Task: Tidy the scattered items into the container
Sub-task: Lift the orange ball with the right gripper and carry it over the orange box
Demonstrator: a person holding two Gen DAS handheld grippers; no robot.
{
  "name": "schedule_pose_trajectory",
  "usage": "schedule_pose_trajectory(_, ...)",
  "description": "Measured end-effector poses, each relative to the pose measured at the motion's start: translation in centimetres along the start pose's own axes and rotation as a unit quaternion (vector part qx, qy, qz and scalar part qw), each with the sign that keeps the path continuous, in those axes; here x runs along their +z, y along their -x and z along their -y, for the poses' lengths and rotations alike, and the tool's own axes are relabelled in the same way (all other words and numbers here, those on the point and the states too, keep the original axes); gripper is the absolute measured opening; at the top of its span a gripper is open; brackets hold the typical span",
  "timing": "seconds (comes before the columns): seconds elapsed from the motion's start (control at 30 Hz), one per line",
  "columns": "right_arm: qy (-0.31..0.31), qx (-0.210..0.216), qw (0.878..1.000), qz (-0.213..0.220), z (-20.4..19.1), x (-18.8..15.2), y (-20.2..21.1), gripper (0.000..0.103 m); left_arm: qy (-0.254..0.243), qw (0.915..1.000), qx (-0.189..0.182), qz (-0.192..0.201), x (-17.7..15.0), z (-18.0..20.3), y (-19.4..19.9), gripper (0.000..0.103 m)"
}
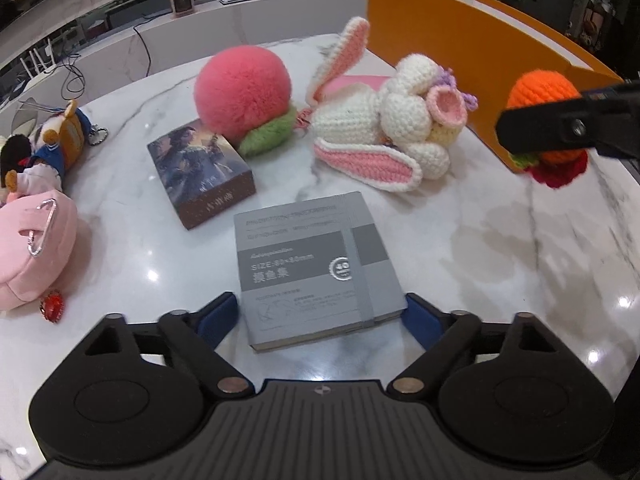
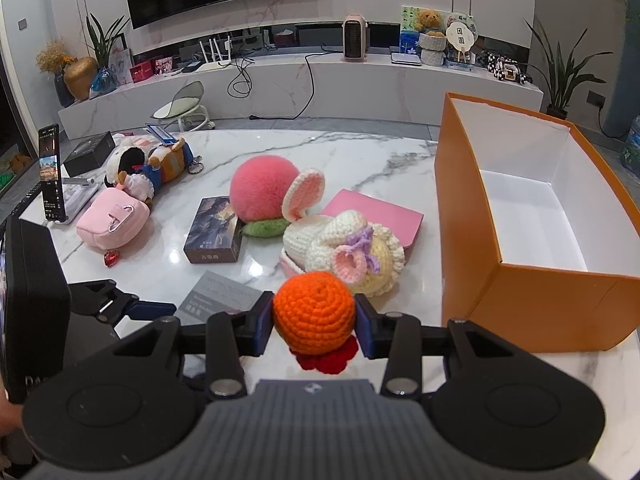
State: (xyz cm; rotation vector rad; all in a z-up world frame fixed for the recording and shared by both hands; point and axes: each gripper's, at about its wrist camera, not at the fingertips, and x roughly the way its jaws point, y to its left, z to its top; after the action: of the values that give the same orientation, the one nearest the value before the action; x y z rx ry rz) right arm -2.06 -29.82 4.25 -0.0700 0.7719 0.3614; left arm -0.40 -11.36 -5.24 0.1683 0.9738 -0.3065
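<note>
A: Reading from the left, we see a pink pouch (image 1: 34, 248) at the edge of the marble surface (image 1: 500, 248), then a dark illustrated box (image 1: 200, 172) with a fluffy pink peach toy (image 1: 244, 94) just behind it.

B: In the middle we see the left tongs (image 1: 322, 314) standing wide apart. A grey notebook (image 1: 316, 264) lies flat on the surface with its near end between the blue pads (image 1: 218, 314); whether the pads touch its edges we cannot tell.

A: Further right we note a white crocheted rabbit (image 1: 380, 132), lying beside the notebook's far end.

B: At the right, the right tongs (image 2: 315, 322) are clamped on an orange crocheted ball (image 2: 314, 312) with a red knitted base, held above the surface.

A: Rightmost stands the orange box (image 2: 532, 312), open, its white inside bare in our view. The ball is near its front wall, outside it.
</note>
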Motion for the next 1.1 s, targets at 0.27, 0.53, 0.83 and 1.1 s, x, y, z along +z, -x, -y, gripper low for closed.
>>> schedule_pose_trajectory(0.27,0.003,0.007,1.0,0.015,-0.2,0.1,0.5,0.045,0.011,0.9998,-0.01,0.01,-0.1,-1.0,0.9,0.098)
schedule_pose_trajectory(0.53,0.016,0.001,0.998,0.057,0.2,4.0,1.9,0.045,0.019,0.9993,0.0,0.033,0.7,-2.6,2.4,0.097)
schedule_pose_trajectory(0.83,-0.053,0.005,0.989,0.135,4.8,9.9,2.2,0.045,0.04,0.9983,0.019,0.039,0.5,-3.3,4.1,0.097)
schedule_pose_trajectory(1.1,-0.074,0.01,0.989,0.128,8.2,8.0,1.9,0.045,0.05,0.9975,0.04,0.031,-0.1,-2.1,5.8,0.096)
